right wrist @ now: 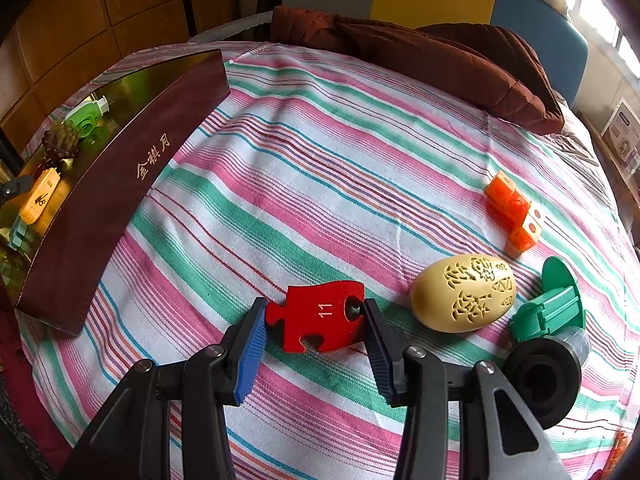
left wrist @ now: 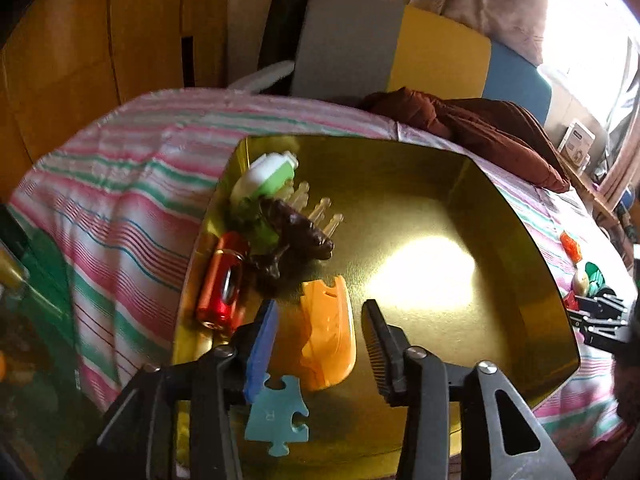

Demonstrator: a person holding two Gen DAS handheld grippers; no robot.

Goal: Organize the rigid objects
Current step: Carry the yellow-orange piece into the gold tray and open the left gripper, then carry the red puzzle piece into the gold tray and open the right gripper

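Black plastic left gripper [left wrist: 320, 320] and right gripper [right wrist: 316, 320], silver screws, ribbed fingers [right wrist: 250, 354] blue and black.

I see daylight flooding in from the blown-out window [left wrist: 592, 28] at upper right. Hard glare burns on the gold box floor [left wrist: 424, 276]. Fisheye bending curves the edges; the left-wrist view's corners look soft and dark.

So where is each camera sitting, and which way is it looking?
Left wrist: rides the left gripper, looking down into the gold box; its two fingers stand open above a light blue puzzle piece.
Right wrist: rides the right gripper, looking down at the striped cloth; its fingers clasp the red puzzle piece.
Shared: box, cloth, brown cushion.
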